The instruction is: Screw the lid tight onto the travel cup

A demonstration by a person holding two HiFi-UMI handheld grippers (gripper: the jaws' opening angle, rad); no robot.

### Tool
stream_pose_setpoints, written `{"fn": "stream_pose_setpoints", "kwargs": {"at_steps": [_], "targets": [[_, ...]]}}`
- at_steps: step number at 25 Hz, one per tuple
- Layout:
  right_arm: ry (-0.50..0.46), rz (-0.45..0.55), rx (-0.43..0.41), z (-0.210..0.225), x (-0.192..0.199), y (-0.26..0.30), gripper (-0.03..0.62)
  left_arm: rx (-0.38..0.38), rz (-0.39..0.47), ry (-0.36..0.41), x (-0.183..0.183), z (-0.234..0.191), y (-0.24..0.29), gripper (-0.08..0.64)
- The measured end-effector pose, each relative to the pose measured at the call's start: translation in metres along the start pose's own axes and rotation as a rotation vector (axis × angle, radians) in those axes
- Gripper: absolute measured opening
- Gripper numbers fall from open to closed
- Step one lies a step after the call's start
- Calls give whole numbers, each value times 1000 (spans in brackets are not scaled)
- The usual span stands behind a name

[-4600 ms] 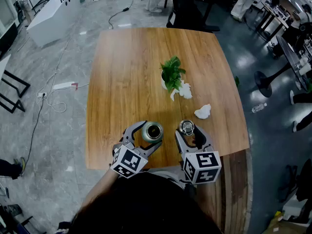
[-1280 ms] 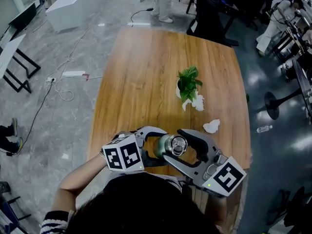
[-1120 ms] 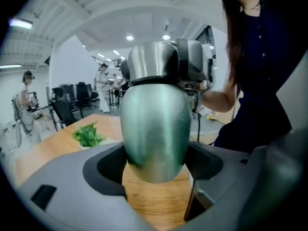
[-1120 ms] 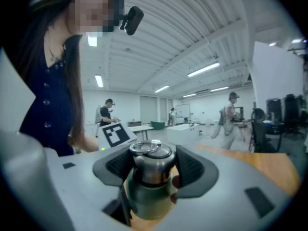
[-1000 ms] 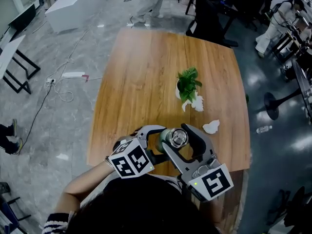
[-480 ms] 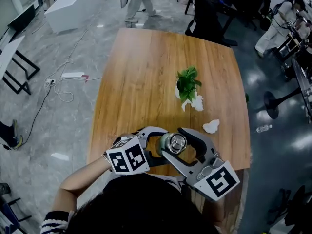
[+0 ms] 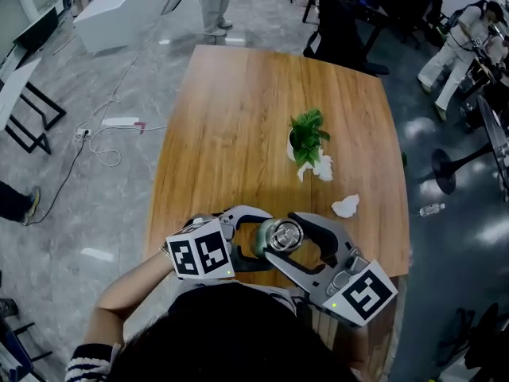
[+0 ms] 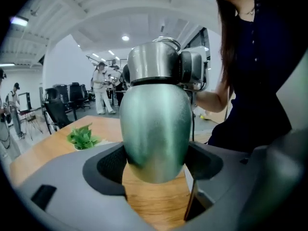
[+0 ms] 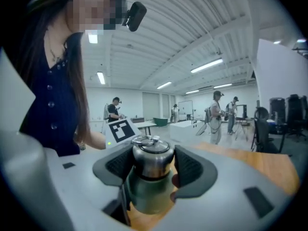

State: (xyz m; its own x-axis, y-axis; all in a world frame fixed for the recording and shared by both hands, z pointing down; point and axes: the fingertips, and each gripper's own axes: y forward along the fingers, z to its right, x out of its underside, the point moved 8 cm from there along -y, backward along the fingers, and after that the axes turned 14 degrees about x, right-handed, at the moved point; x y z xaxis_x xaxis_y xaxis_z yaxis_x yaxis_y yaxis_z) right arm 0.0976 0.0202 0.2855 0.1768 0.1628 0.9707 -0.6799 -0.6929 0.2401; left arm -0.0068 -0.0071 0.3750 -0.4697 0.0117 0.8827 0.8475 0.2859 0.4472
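So the left claw (image 7: pixel 253 243) is clamped around the green body of the travel cup (image 8: pixel 155 129), which is at the near edge of the desk (image 7: pixel 238 118), about halfway along it. The right claw (image 7: pixel 283 235) reaches in from the right and is squeezed snug on the steel lid (image 9: pixel 151 157) on top of the cup. Further back toward the right edge there's a small potted plant (image 7: pixel 306 136), and a crumpled tissue (image 7: pixel 344 207) lies between it and the near edge.

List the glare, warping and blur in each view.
Head view: sharp, evenly lit, light sheen on the floor. Left gripper view: heavy fisheye bulge, black corners, soft highlight down the travel cup. Right gripper view: same warping, ceiling lights blown white, lid sharp.
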Motion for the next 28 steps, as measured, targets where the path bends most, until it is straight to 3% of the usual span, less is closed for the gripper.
{"fn": "stream_pose_setpoints", "kwargs": {"at_steps": [2,5,7,10,15,17,20,22,24,26,28], "targets": [[14,35,90,2,2,3,272,-79,-5,-34,-1,-4,1,380],[37,58,278,4,6,9,272,-272,-24,-89,-1,-12,2,380],[59,60,301,3,7,10,272,-321,-30,-93,0,-12,4,380],[77,33,186,-1,4,6,273,-246,-15,-78,0,-6,4,380],[14,13,-25,-5,-1,0,273,2,6,12,-3,7,3,380],[-56,18,-22,-9,1,3,273,0,-23,26,-1,6,7,380],[-106,28,129,-14,5,9,273,-107,-35,-27,2,2,10,380],[-95,26,230,-14,8,12,273,-209,-46,-60,2,-2,10,380],[-59,27,247,-11,8,13,273,-246,-54,-66,2,-5,10,380],[-33,17,173,-10,6,11,273,-176,-41,-47,3,-4,9,380],[-34,-11,45,-10,4,5,273,-46,-30,-10,4,1,6,380]]}}
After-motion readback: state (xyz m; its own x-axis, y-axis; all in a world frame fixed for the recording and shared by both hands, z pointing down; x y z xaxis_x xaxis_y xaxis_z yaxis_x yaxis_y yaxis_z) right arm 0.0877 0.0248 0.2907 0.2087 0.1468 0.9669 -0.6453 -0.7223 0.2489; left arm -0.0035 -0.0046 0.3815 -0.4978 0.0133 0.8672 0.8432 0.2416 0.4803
